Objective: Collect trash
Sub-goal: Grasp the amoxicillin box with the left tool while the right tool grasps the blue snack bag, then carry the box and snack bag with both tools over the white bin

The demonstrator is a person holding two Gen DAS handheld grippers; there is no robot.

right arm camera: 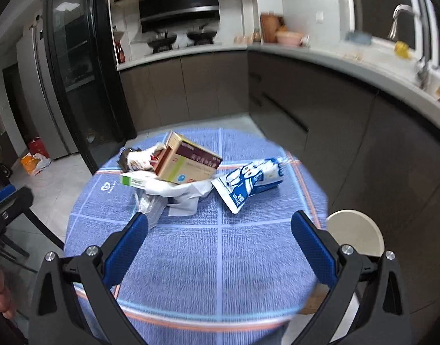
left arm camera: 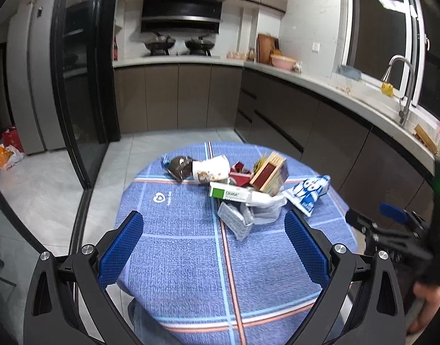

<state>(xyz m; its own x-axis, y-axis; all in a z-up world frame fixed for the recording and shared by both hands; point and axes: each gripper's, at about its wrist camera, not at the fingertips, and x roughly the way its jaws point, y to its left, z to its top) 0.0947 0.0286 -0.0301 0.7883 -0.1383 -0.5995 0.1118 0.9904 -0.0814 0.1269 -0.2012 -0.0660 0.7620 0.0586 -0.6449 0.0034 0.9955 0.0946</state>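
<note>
Both tongs, left (left arm camera: 214,224) and right (right arm camera: 220,227), hang spread and empty above the woven blue cloth on the round table (right arm camera: 220,258) — collecting looks not yet begun. Next: a pinch on the nearest crinkly wrapper (left arm camera: 237,218). Beyond lie stiff cardboard boxes (right arm camera: 188,164) and a blue-white pouch (right arm camera: 248,181).

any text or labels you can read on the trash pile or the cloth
Nothing reads clearly.
Blue and white snack bag: large white lettering, too blurred to quote.
Green and white flat carton: dark wording, illegible.
Maroon and tan cardboard box: print too small.
Blue checked tablecloth: white heart logo, caption unreadable.
</note>
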